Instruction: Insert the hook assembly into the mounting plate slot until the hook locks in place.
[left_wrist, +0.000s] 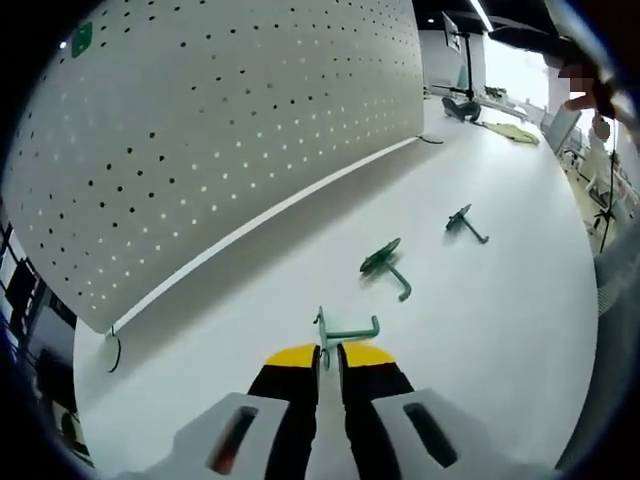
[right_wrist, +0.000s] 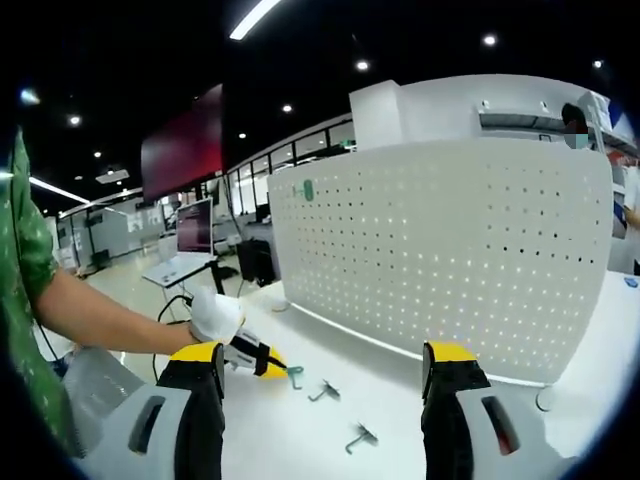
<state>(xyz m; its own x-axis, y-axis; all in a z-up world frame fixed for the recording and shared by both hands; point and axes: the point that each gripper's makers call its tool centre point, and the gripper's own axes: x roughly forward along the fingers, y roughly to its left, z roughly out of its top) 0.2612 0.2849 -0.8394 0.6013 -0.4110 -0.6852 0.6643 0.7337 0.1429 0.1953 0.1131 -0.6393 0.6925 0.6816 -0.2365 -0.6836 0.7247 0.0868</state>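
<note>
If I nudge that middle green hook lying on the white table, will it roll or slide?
The middle green metal hook would probably slide and pivot, not roll: its flat plate and bent rod lie unevenly on the smooth white table. It looks thin and rigid, so likely light and stiff.

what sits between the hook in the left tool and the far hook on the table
A third green hook lies there on the white table, between the held hook and the far hook, in the left gripper view.

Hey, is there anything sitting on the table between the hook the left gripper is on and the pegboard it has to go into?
Nothing visible does. The left gripper is at the nearest hook, and only bare white table lies between it and the pegboard.
</note>
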